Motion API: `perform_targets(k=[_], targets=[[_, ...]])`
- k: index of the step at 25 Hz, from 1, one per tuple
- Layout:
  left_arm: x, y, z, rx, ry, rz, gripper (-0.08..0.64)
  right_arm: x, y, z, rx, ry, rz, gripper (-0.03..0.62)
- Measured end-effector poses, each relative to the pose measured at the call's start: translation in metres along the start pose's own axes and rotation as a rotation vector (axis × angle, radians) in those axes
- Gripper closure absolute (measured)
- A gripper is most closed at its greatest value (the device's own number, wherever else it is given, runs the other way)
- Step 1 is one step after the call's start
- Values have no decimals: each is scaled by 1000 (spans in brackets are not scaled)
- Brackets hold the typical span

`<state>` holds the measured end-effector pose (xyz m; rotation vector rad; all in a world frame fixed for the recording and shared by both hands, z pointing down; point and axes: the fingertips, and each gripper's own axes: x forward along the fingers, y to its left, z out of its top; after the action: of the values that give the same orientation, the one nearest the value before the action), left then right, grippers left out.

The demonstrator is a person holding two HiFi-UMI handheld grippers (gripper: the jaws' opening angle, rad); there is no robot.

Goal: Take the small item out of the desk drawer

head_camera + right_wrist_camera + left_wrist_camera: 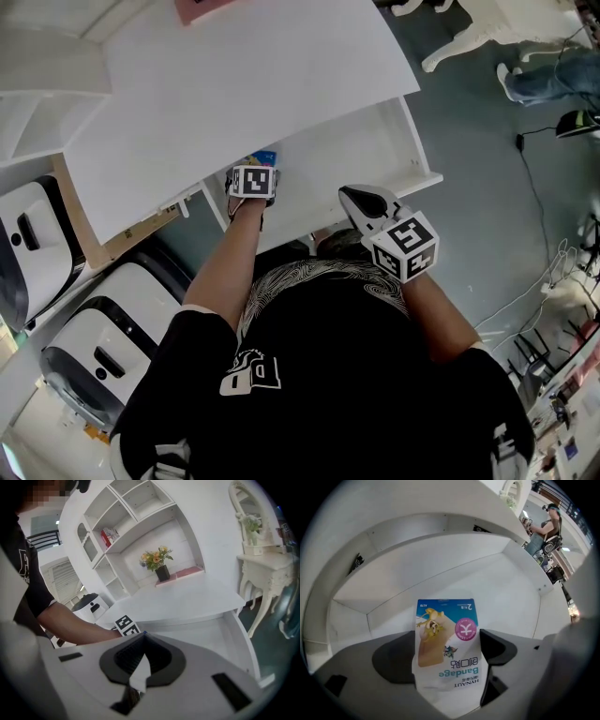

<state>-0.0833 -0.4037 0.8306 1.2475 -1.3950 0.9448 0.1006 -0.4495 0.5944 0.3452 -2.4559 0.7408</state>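
left gripper [448, 643]: pointing steeply down into drawer [501, 588], jaws wide apart | right gripper [140, 637]: slanted down at drawer front, jaws together | count: one bandage packet [446, 667] (on drawer floor, between left jaws), one drawer, two grippers

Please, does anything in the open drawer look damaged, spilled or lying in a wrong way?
Nothing stands out. The bandage packet lies in the open drawer, untorn, nothing spilled, between the wide-apart jaws of the left gripper. Its print reads upside down in the left gripper view, but that is only how it lies.
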Motion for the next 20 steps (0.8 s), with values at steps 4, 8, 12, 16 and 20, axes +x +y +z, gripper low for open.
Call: perform_targets(k=[4, 8, 12, 16, 20], targets=[[0, -4, -8, -9, 40, -36, 141, 1, 5, 4, -2, -7, 3, 583], [-11, -10, -10, 20, 35, -73, 141, 5, 10, 6, 1, -20, -4, 583], [-26, -20, -17, 83, 30, -115, 141, 7, 21, 11, -8, -36, -10, 583], [-54, -34, -24, 111, -1, -196, 141, 10, 36, 19, -15, -64, -23, 583], [-86, -33, -24, 129, -73, -254, 141, 15, 59, 29, -32, -91, -35, 583]])
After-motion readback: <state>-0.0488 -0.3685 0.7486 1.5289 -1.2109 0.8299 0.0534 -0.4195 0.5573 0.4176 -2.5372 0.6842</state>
